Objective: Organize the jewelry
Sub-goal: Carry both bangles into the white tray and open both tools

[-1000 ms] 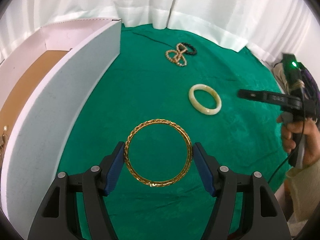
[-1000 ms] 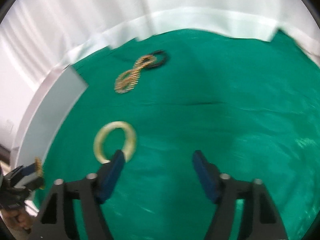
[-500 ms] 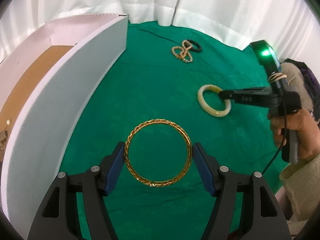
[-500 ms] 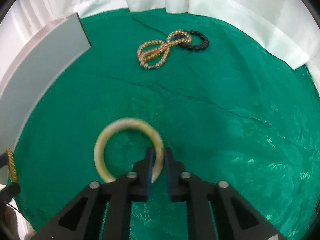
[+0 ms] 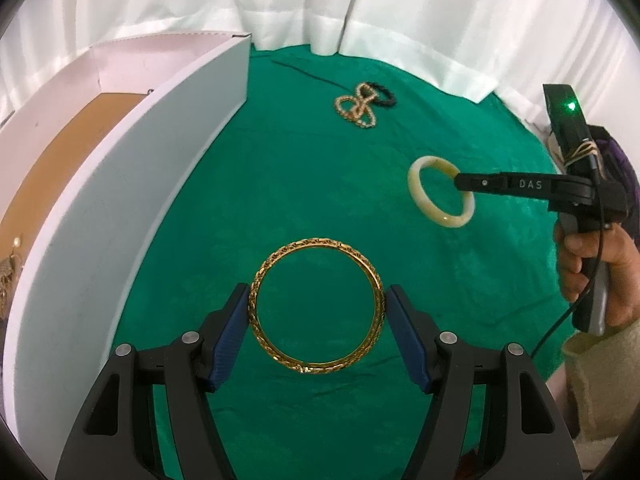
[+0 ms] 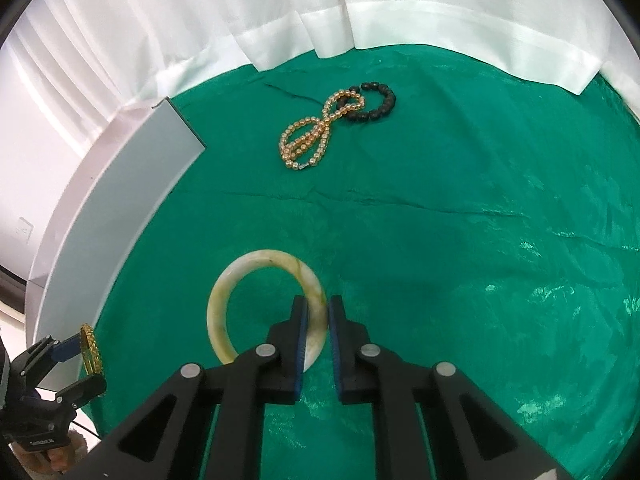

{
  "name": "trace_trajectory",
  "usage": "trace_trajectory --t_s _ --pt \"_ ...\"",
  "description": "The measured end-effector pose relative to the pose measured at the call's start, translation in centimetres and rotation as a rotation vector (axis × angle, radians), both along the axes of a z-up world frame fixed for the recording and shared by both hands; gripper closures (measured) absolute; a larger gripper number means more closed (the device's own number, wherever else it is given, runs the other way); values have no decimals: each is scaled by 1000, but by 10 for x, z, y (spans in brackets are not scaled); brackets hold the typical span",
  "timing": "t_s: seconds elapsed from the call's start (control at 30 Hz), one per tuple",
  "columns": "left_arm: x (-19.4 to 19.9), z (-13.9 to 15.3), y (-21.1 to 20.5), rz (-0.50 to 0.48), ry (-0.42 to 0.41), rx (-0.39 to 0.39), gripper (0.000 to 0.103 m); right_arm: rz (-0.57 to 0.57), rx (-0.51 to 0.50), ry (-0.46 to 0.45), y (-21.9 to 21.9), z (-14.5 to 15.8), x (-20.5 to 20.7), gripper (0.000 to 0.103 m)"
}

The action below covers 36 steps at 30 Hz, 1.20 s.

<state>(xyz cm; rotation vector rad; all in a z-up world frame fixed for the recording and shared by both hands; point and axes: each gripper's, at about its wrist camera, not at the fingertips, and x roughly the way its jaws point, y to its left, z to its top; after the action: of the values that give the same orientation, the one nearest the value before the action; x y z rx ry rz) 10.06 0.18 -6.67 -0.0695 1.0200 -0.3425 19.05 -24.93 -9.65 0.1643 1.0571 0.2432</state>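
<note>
We are clamping our left gripper [image 5: 316, 312] across an ornate gold bangle [image 5: 316, 306], pinching the smooth jade-like bangle [image 6: 266, 306] rim in our right gripper [image 6: 318, 316], hovering over crinkled green cloth [image 6: 440, 220].

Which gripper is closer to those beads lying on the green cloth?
Right. The right gripper, clamping the pale bangle, sits nearer the beads; the left gripper, holding the gold bangle, is farther.

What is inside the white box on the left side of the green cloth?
Inside the white box, the left wrist view shows a brown floor and a small piece of gold jewelry at the near end. The box's tall wall hides the rest of the floor.
</note>
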Motion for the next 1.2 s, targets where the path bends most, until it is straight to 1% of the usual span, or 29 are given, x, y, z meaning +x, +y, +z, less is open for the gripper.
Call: trace_trajectory --t_s 0.17,0.33,0.53,0.67,0.73,0.87,1.1,1.2 --pt "-7 15 -4 -24 -2 -65 34 8 47 -9 2 8 1 92" --pt "-22 48 1 -47 -42 -141 34 39 81 -50 12 36 -8 92" --pt "-42 95 27 -43 -113 -219 34 98 128 -104 36 74 -9 92" --pt "-52 114 53 -13 -132 -254 34 154 166 -129 64 95 -5 92" --pt "-57 119 66 9 -143 -253 34 190 183 -136 82 105 -2 92" --pt "-60 127 99 93 -169 -200 34 256 196 -149 120 118 4 92" --pt "-58 133 163 235 -177 -164 34 338 225 -141 178 125 19 92" --pt "-52 131 191 303 -173 -156 34 362 258 -124 198 127 29 92"
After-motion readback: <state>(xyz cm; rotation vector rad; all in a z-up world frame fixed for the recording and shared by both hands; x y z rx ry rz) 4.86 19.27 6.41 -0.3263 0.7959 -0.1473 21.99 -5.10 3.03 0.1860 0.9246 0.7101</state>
